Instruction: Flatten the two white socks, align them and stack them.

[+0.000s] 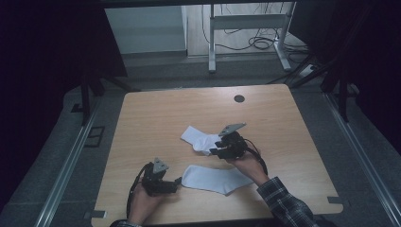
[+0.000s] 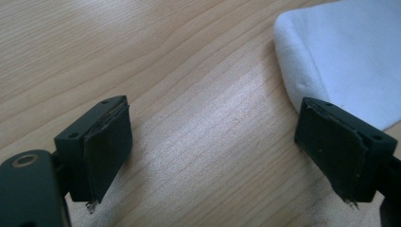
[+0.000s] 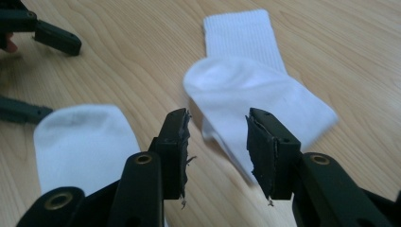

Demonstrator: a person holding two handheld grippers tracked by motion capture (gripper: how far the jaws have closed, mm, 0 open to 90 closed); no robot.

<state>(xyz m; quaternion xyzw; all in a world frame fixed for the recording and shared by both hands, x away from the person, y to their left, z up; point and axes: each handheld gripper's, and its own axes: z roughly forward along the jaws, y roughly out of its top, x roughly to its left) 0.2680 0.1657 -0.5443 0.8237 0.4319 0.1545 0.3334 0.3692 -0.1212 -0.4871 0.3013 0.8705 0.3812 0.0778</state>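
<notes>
Two white socks on a wooden desk, seen from above and along each gripper. The near sock lies flat toward the desk's front edge, its toe end just beside the left gripper, whose jaws stand released and wide with only bare wood between them; one corner of the sock reaches the far jaw. The far sock lies bent near the desk's centre. The right gripper hovers at its heel end, jaws parted about halfway, nothing pinched; the sock shows beyond them.

Handling, as judged: both socks are light, soft knit that sags and folds when lifted, neither slippery nor fragile. A pinch on the ribbed cuff or on a doubled edge should hold best; a single flat layer may slide on the wood.

The desk is smooth pale wood with rounded corners and a dark cable port near its rear edge. Beyond stand a dim floor, a white table frame and loose cables.
</notes>
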